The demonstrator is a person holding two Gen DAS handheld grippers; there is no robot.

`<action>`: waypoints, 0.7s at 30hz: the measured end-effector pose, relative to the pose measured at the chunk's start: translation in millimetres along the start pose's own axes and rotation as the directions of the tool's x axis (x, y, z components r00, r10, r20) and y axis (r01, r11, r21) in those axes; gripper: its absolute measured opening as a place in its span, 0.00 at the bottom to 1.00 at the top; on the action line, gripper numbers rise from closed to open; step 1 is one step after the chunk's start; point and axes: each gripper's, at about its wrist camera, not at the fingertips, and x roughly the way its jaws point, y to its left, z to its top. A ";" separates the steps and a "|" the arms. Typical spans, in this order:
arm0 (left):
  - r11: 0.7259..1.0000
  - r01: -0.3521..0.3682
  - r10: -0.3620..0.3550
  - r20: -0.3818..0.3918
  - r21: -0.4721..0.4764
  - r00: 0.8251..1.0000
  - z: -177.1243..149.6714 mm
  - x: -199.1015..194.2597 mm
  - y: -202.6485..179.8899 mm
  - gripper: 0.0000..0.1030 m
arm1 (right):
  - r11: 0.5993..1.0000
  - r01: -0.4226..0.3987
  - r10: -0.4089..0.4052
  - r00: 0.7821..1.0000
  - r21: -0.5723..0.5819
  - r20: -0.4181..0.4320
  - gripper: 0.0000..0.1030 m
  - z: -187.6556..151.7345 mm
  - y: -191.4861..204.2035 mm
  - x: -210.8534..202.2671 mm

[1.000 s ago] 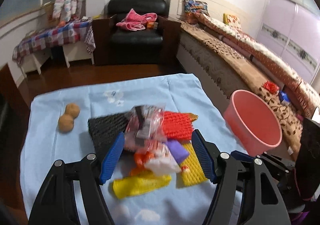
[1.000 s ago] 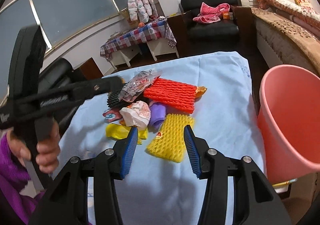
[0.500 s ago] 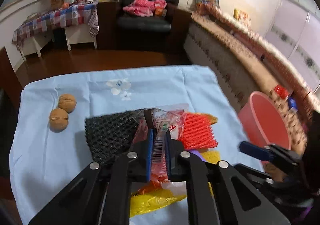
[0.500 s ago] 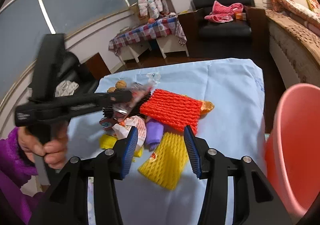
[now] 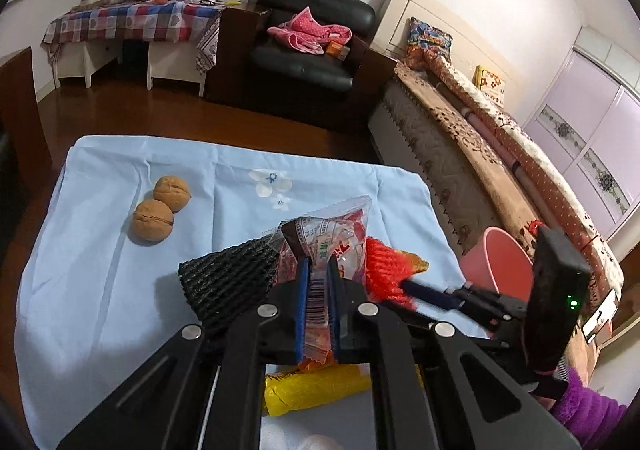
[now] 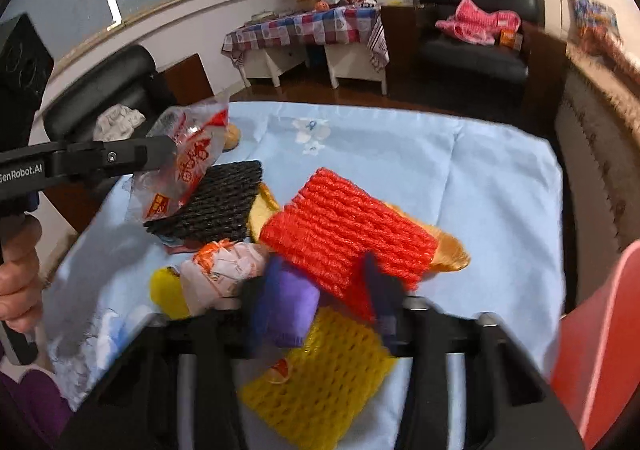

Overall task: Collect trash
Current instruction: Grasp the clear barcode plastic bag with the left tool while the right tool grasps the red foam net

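On the worktop (image 5: pixel 100 270) draped in pale blue cloth, the left hand-held gripper (image 5: pixel 318 304) is clamped on a clear plastic snack wrapper (image 5: pixel 332 238) (barcode showing between the pads), lifted just above the black foam net (image 5: pixel 232 282). The right hand-held gripper (image 6: pixel 316 306) is closing around a purple item (image 6: pixel 286 308), with the red foam net (image 6: pixel 344 226) and the yellow foam net (image 6: pixel 320 382) right by its fingers. A pink bin (image 6: pixel 600 350) stands beside the worktop; two walnuts (image 5: pixel 160 208) lie apart.
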 end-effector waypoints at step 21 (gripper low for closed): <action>0.995 0.095 -0.093 0.072 -0.018 0.993 -3.4 -58.0 -25.5 0.08 | 0.883 -0.307 0.224 0.941 0.356 0.255 0.13 -16.0 -29.1 -93.1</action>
